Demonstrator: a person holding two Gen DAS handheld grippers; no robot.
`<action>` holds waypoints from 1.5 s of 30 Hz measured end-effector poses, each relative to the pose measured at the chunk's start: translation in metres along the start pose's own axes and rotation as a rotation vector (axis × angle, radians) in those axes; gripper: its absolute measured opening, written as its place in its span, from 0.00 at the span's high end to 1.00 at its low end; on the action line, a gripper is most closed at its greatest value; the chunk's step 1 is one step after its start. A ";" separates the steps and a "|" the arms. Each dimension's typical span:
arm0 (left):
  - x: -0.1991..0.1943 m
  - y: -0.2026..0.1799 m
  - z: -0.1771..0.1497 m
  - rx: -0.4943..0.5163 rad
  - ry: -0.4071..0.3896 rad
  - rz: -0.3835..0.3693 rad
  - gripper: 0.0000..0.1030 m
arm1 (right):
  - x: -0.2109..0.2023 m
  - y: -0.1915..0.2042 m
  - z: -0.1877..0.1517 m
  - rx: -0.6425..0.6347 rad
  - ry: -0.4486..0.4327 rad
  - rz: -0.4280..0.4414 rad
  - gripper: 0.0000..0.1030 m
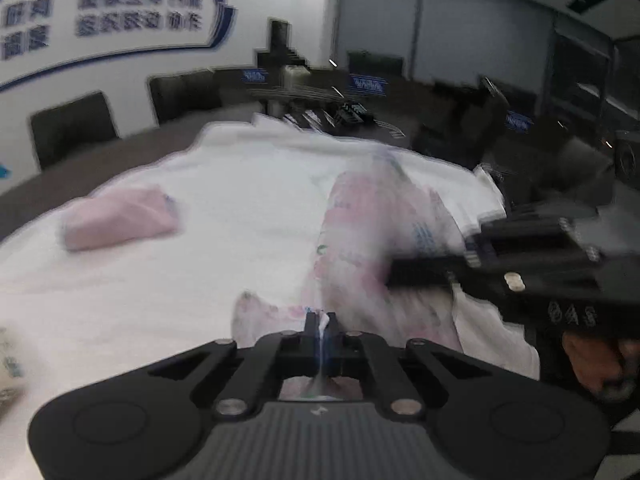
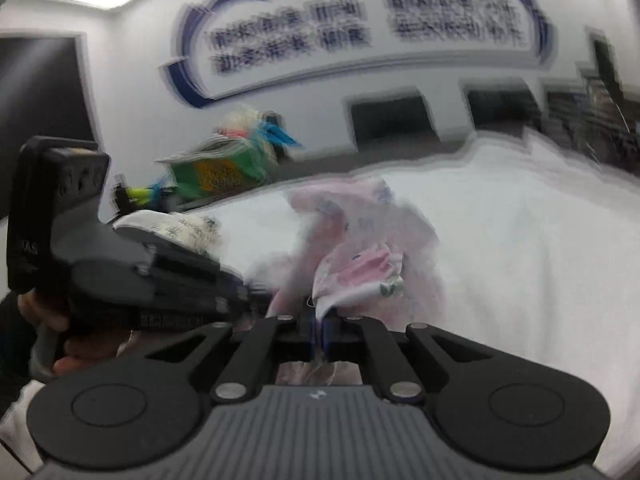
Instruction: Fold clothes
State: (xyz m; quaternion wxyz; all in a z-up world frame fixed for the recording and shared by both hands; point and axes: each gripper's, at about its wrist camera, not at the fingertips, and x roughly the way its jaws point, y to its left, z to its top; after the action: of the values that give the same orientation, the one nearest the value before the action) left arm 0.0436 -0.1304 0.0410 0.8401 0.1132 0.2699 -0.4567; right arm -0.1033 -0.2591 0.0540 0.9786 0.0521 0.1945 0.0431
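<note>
- both views were pretty motion-blurred, so fine detail was hard to make out
- the pink garment (image 1: 360,240) was soft, thin fabric, pale pink with small blue and green printed bits, rumpled and bunched rather than flat
- it lay on the white cloth (image 1: 240,200) covering the bench, a smooth plain sheet with a wavy far edge
- in the left wrist view the garment's long axis ran from the near fingers away toward the far edge of the cloth, leaning a bit right
- the left gripper (image 1: 321,322) had its fingers pinched fully together on a near edge of the garment, a sliver of fabric poking up between them
- the right gripper (image 2: 319,316) was clamped the same way, a white-and-pink fold sticking out from between its closed fingers
- both were matte black plastic with ribbed grey bodies and round metal pins
- a second folded pink piece (image 1: 120,220) sat off to the left on the cloth, well apart, a tidy soft wedge shape
- a green box (image 2: 216,172) with colourful stuff sat at the far bench edge in the right wrist view, too blurry to identify
</note>
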 end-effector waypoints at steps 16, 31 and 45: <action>-0.033 0.099 0.008 -0.381 -0.010 0.275 0.54 | 0.172 -0.069 0.081 -0.122 0.343 -0.058 0.69; -0.055 0.060 -0.101 -0.234 0.055 0.122 0.74 | 0.055 0.056 -0.036 -0.287 0.317 0.310 0.84; -0.118 -0.064 -0.132 -0.341 0.051 0.057 0.94 | -0.055 0.044 -0.045 -0.425 0.360 0.402 0.99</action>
State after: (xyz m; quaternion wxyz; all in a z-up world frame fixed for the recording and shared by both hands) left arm -0.1073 -0.0253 0.0009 0.8527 -0.0120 0.3613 -0.3771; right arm -0.1739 -0.2173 0.0389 0.8895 -0.1242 0.3366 0.2831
